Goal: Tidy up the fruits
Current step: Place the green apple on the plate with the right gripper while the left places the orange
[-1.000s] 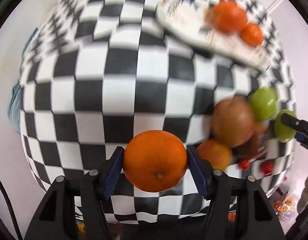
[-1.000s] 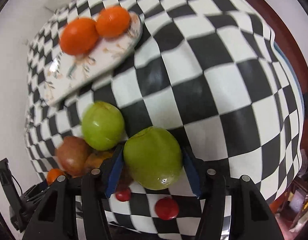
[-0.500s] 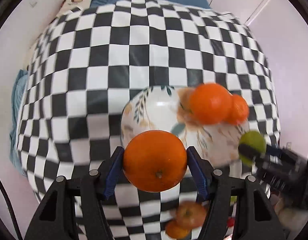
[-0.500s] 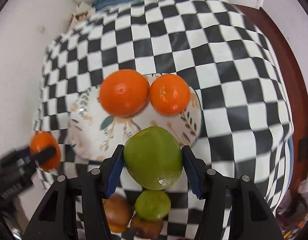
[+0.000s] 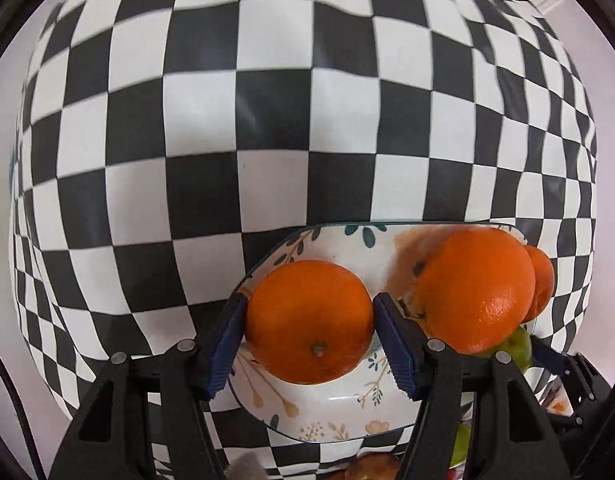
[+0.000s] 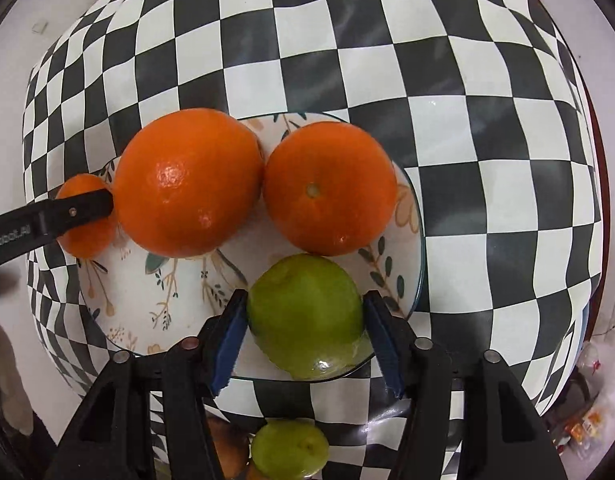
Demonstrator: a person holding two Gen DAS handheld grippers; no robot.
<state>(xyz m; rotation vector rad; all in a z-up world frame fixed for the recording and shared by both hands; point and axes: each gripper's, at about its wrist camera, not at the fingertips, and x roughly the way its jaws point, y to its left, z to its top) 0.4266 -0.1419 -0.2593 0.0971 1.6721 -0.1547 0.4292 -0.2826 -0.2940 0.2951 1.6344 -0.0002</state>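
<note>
My left gripper (image 5: 309,330) is shut on an orange (image 5: 309,320) and holds it over the left part of the floral plate (image 5: 339,412). Two oranges (image 5: 475,292) lie on the plate to its right. My right gripper (image 6: 305,330) is shut on a green fruit (image 6: 305,312) over the plate's near edge (image 6: 155,312). In the right wrist view the two oranges (image 6: 187,182) (image 6: 329,188) lie just beyond it, and the left gripper's orange (image 6: 85,232) shows at the plate's left side behind a black finger (image 6: 71,212).
The plate sits on a black-and-white checkered cloth (image 6: 447,80). A second green fruit (image 6: 289,448) and brownish fruits (image 6: 227,452) lie on the cloth near me, below the right gripper. The table's right edge (image 6: 591,160) is dark wood.
Both grippers have moved forward and down toward the plate with their fruit. The plate and its two oranges now look much closer in both views.
</note>
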